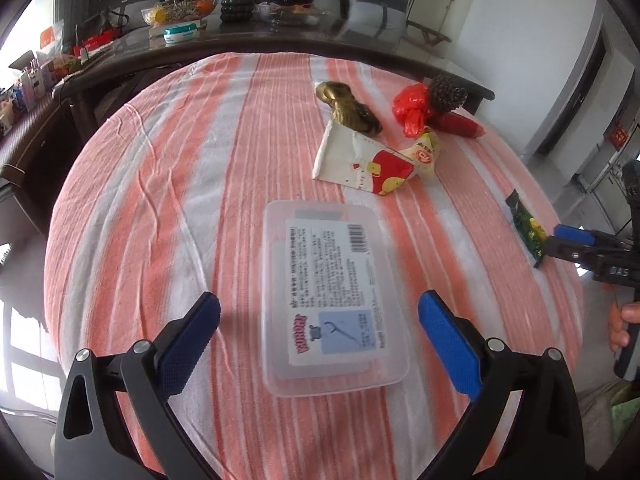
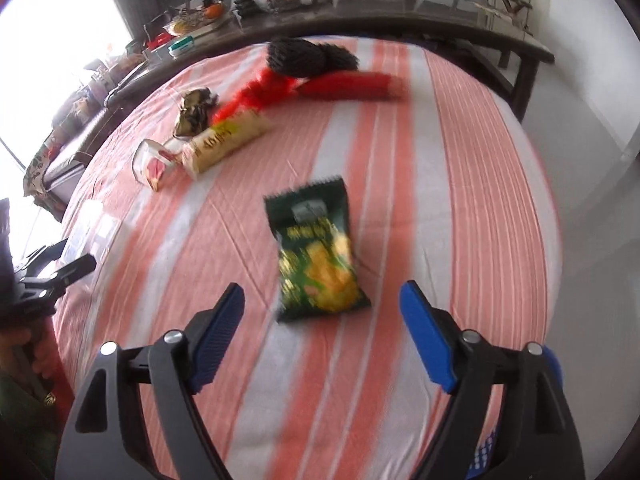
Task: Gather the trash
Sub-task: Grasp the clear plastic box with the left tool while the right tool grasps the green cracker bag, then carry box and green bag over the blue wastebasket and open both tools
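while a pink-and-white striped cloth (image 1: pixel 168 184) is spread over the table, the trash is scattered across it. the left gripper (image 1: pixel 320 328) is held spread wide above a clear plastic lid (image 1: pixel 332 300) with a printed label, and nothing is gripped between its blue pads (image 1: pixel 448 340); the lid is seen lying flat on the cloth between and ahead of them. the right gripper (image 2: pixel 322 320) is likewise held wide apart, with nothing clamped; a green snack packet (image 2: pixel 316 256) is seen lying on the cloth just ahead of its fingers, untouched by either pad as far as can be told through the blur. farther back, a red-and-white paper wrapper (image 1: pixel 360 160) is found beside a crumpled gold foil (image 1: pixel 348 108), a red plastic bag (image 1: pixel 412 108), a dark spiky object (image 1: pixel 446 92) and a red tube-shaped item (image 1: pixel 460 124), all clustered together. in the left wrist view the green packet is seen near the cloth's right edge, close by the right gripper's tip. a dark cluttered side table (image 1: pixel 240 36) is seen behind.
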### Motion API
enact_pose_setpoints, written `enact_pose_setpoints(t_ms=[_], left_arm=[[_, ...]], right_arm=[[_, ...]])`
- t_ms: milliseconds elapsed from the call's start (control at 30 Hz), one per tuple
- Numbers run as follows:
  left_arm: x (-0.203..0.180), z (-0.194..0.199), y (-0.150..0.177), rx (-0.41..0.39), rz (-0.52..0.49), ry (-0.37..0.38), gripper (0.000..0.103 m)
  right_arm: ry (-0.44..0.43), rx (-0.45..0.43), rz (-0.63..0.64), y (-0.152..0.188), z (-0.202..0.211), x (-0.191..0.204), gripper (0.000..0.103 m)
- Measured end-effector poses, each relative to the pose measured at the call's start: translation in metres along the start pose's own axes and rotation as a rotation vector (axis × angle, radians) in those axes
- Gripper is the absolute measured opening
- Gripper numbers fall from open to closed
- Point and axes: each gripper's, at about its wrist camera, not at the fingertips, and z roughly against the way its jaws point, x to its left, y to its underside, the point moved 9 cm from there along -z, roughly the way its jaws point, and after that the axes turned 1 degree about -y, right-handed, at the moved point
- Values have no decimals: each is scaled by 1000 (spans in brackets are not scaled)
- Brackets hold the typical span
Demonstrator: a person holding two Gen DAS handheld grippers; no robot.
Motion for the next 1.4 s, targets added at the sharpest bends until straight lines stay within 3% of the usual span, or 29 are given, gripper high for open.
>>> enact_pose_setpoints(t_ms=[167,200,233,300,333,367,467,667,833,1167,1400], left_arm=[[6,-4,-11,30,-19,-89,98],[11,-8,-11,55,-13,-109,98],[12,-8,-10,62,-9,-110,97],[10,-7,-10,63,-13,-83,80],[8,-5,-10,61,-16,-67,75],[5,-3,-10,57,-20,-49,64],[-1,3,-10,38,-41,-64,61],[-42,22,-14,1,-28,49,61],[-124,32,-11,13,-100,163,61],[-344,15,24,97,-296,403,62],[-440,-38,54,193,-326,448,62]], right_arm=[[69,63,66,-12,-21,7,79],[70,74,69,-12,-23,6,72],[61,88,62,-11,-25,6,57],[58,96,51,-11,-25,3,42],[51,90,46,-11,-24,2,39],[33,85,36,-11,-21,1,37],[-8,65,8,-10,-12,0,34],[-107,-5,-57,-4,24,-8,34],[-143,-71,-122,14,68,-43,34],[30,-95,-354,115,117,-199,34],[57,-86,-511,172,112,-265,34]])
